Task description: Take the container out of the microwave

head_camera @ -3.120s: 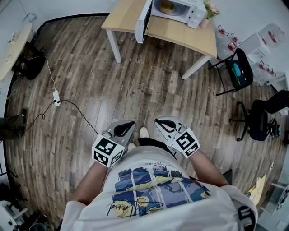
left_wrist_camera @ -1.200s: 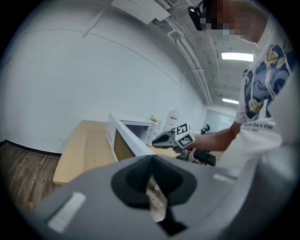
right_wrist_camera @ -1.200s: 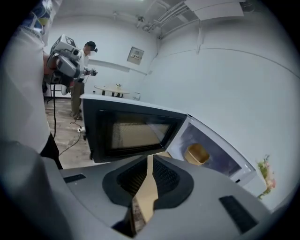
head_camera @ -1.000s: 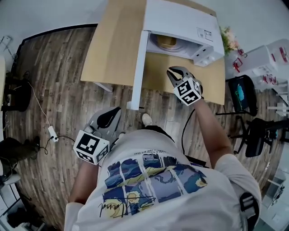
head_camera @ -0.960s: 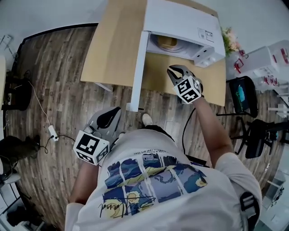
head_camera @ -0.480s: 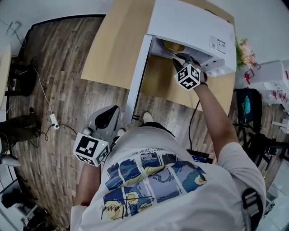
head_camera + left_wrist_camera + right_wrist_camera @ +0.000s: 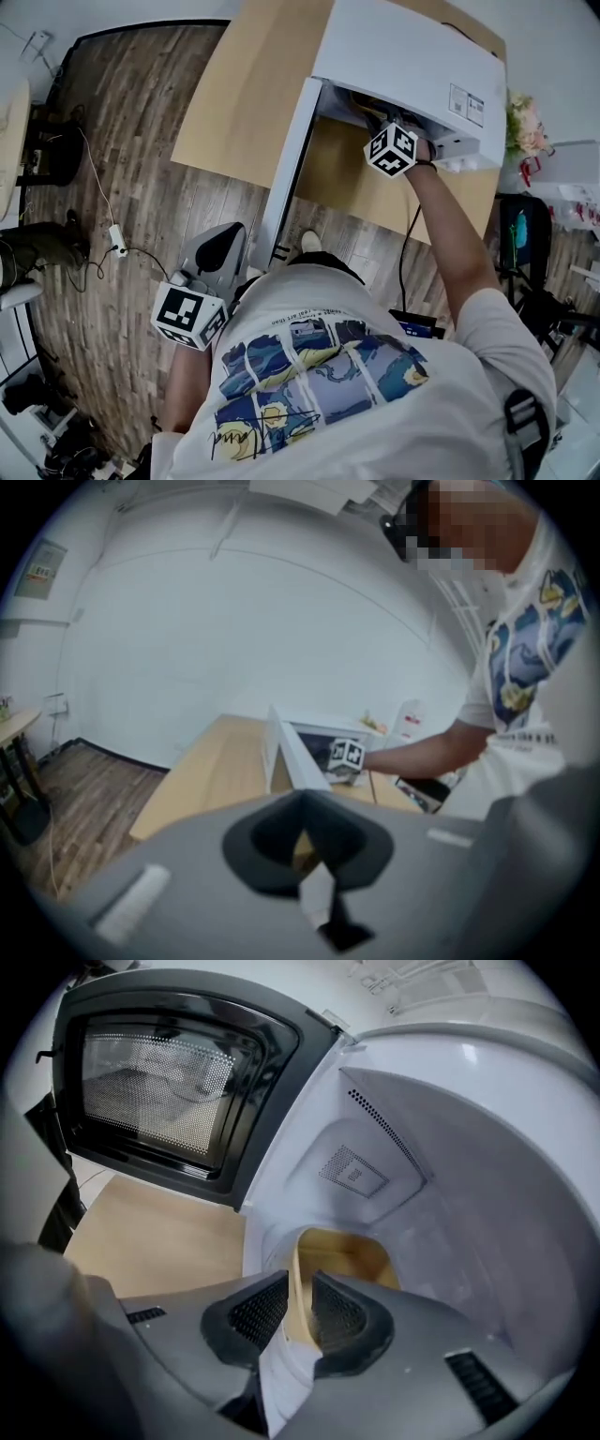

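Okay, biggest first: brown wood-plank floor [image 7: 141, 141], then the light wooden tabletop [image 7: 253, 84] carrying the white box-shaped microwave [image 7: 403, 47]. Its dark-framed door with a mesh window [image 7: 169, 1082] is swung wide open. I have the right gripper [image 7: 298, 1283] reaching into the smooth white cavity [image 7: 450, 1147]. Its jaws are clenched on the near wall of the tan, open-top container with rounded corners [image 7: 342, 1255], one ribbed dark pad inside the rim and one outside. The container looks thin-walled, matte and pale yellow-brown. It sits on the cavity floor toward the back, not yet out of the microwave. The left gripper [image 7: 230, 234] hangs low beside the person's hip over the floor, well apart from the table. Its grey jaws are closed tip to tip with nothing between them.
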A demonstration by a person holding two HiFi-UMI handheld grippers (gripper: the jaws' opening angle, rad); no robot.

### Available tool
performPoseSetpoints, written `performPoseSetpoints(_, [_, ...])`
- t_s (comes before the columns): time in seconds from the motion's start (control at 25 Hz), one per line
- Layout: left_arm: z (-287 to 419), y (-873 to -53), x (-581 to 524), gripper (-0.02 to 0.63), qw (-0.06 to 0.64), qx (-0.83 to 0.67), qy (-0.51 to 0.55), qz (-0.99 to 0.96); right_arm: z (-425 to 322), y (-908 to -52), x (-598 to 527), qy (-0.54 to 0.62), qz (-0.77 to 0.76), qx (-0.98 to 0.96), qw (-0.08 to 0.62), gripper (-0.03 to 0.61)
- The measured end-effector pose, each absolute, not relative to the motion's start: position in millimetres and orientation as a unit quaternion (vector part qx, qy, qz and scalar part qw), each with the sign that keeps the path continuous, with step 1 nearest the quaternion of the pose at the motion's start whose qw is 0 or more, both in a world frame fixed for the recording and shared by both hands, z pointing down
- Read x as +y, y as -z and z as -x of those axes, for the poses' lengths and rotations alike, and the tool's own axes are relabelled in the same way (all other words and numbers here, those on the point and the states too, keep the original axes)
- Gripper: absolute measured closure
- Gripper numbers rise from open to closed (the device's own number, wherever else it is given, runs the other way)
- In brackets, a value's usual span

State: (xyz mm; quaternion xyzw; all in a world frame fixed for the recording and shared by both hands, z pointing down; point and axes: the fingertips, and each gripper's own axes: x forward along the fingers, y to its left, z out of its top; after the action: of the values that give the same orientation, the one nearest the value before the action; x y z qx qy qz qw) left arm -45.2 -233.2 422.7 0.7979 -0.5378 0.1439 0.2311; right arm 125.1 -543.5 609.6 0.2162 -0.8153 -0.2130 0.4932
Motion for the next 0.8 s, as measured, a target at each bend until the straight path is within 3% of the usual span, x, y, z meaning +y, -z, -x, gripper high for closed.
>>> performPoseSetpoints(0.44, [49.3, -420.2, -238.1, 0.604, 0.226, -0.533, -0.152, -0.801, -124.9, -613.5, -542.0, 0.222, -0.205, -0.811, 0.502, 0.555])
performPoseSetpoints(0.8, [55.7, -416.9, -227.9, 0.604, 0.217, -0.515, -0.153, -0.815, -125.5, -604.8, -516.1, 0.221, -0.198, -0.811, 0.503, 0.558])
